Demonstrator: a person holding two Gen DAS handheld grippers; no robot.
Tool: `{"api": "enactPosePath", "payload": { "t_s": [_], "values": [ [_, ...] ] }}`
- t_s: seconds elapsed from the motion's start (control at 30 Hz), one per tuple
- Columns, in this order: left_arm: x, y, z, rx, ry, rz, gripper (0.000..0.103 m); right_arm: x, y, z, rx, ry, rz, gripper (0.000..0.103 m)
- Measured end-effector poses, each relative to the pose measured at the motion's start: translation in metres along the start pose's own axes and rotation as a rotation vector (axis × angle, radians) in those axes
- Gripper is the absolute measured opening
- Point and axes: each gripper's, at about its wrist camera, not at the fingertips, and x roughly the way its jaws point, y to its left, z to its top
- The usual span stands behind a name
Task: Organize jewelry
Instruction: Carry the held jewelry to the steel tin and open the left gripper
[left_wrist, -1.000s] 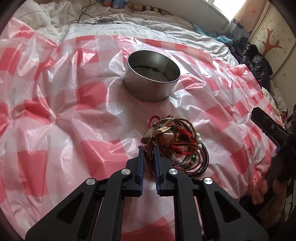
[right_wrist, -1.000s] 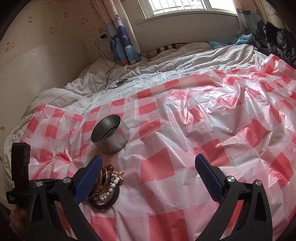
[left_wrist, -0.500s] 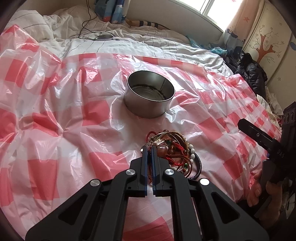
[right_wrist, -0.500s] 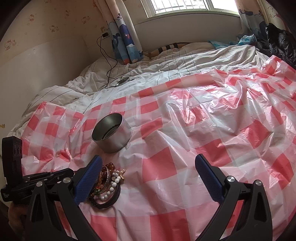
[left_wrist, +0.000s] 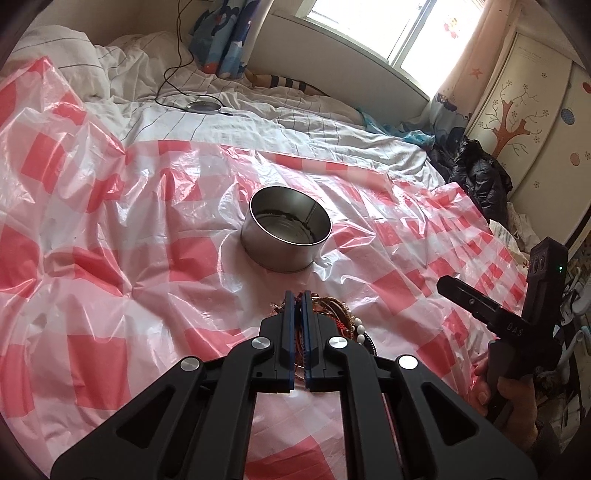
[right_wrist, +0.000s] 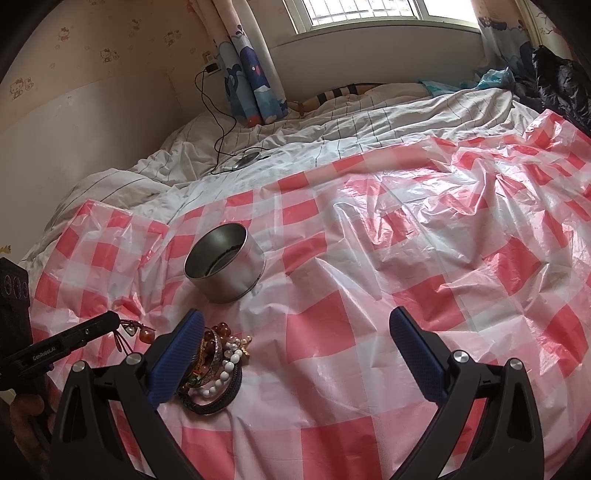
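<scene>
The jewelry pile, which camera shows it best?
The right wrist view: the jewelry pile lies mostly exposed, beads and bangles visible beside the right fingers. In the left wrist view the closed left gripper covers most of it.

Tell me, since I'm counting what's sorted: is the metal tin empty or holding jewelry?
Empty of jewelry: the metal tin stands upright, showing only its bare, dark-smudged bottom; the bracelets lie heaped beside it.

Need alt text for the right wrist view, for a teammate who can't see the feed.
The open right gripper hovers over a red-checked plastic sheet on a bed, its blue pads wide apart. At lower left the shut left gripper lifts a red-corded charm piece from a jewelry pile; a round metal tin stands just beyond.
</scene>
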Motion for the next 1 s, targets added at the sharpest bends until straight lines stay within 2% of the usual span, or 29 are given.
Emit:
{"api": "enactPosePath", "payload": {
  "t_s": [0.23, 0.37, 0.4, 0.43, 0.53, 0.6, 0.77, 0.87, 0.9, 0.93, 0.97, 1.0],
  "values": [
    [-0.005, -0.01, 0.023, 0.019, -0.065, -0.018, 0.003, 0.017, 0.037, -0.006, -0.167, 0.074, 0.099, 0.096],
    [-0.01, -0.007, 0.023, 0.015, -0.104, 0.0, 0.003, 0.026, 0.064, -0.01, -0.308, 0.077, 0.114, 0.096],
    [-0.011, -0.005, 0.022, 0.011, -0.107, 0.002, 0.003, 0.03, 0.069, -0.011, -0.339, 0.083, 0.103, 0.093],
    [-0.012, -0.003, 0.022, 0.006, -0.107, 0.002, 0.003, 0.034, 0.073, -0.012, -0.362, 0.095, 0.081, 0.081],
    [-0.015, 0.007, 0.021, -0.009, -0.112, 0.005, 0.003, 0.049, 0.071, -0.012, -0.371, 0.143, 0.05, 0.058],
    [-0.017, 0.013, 0.021, -0.022, -0.114, 0.003, 0.003, 0.054, 0.068, -0.012, -0.367, 0.157, 0.045, 0.054],
    [-0.018, 0.018, 0.02, -0.035, -0.111, -0.008, 0.003, 0.059, 0.073, -0.01, -0.38, 0.16, 0.071, 0.054],
    [-0.017, 0.015, 0.02, -0.024, -0.11, -0.01, 0.003, 0.069, 0.08, -0.015, -0.412, 0.197, 0.074, 0.054],
    [-0.017, 0.014, 0.02, -0.022, -0.11, -0.011, 0.003, 0.071, 0.083, -0.016, -0.429, 0.203, 0.074, 0.047],
    [-0.017, 0.014, 0.019, -0.023, -0.109, -0.012, 0.003, 0.074, 0.086, -0.018, -0.443, 0.214, 0.073, 0.028],
    [-0.017, 0.014, 0.019, -0.023, -0.109, -0.011, 0.003, 0.076, 0.087, -0.02, -0.448, 0.227, 0.074, 0.015],
    [-0.017, 0.014, 0.019, -0.023, -0.109, -0.011, 0.003, 0.076, 0.087, -0.022, -0.447, 0.23, 0.085, 0.008]
  ]
}}
